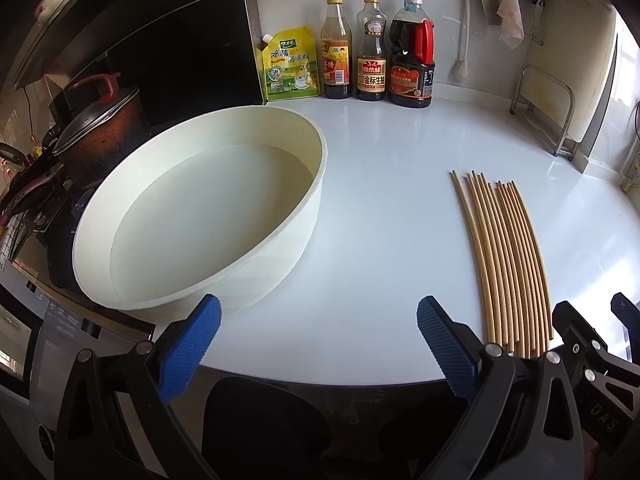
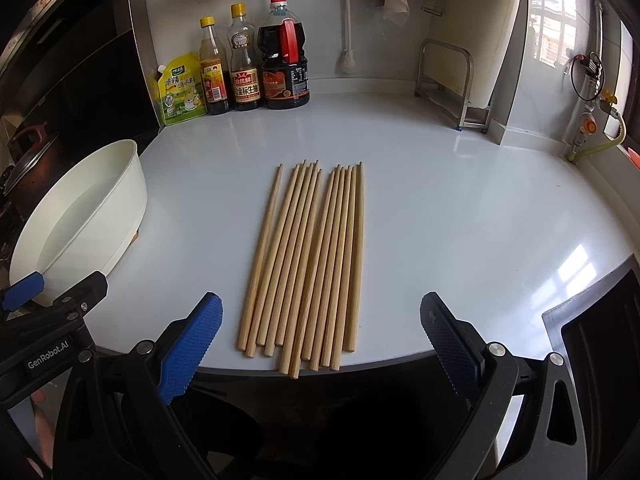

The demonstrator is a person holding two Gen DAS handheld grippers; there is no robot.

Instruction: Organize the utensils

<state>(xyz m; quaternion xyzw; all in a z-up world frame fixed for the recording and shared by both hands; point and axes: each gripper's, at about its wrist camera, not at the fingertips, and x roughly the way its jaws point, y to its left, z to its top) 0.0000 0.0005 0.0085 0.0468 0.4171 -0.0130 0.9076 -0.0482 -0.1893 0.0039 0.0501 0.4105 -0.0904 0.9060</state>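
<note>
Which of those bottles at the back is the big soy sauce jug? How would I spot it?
Look along the back wall of the white countertop, where a yellow-green seasoning pouch and three bottles stand in a row. The soy sauce jug is at the right end: the widest, darkest one, and the only one with a red handle and red cap.

The white glossy bench [image 2: 440, 220] carries a row of wooden chopsticks [image 2: 308, 264] lying side by side near its front edge, thin tips pointing to the wall. To their left, apart from them, sits a white basin [image 1: 200, 216]. At the back stand a yellow pouch [image 2: 178, 92], three bottles [image 2: 244, 68] and a metal rack [image 2: 452, 84].
</note>
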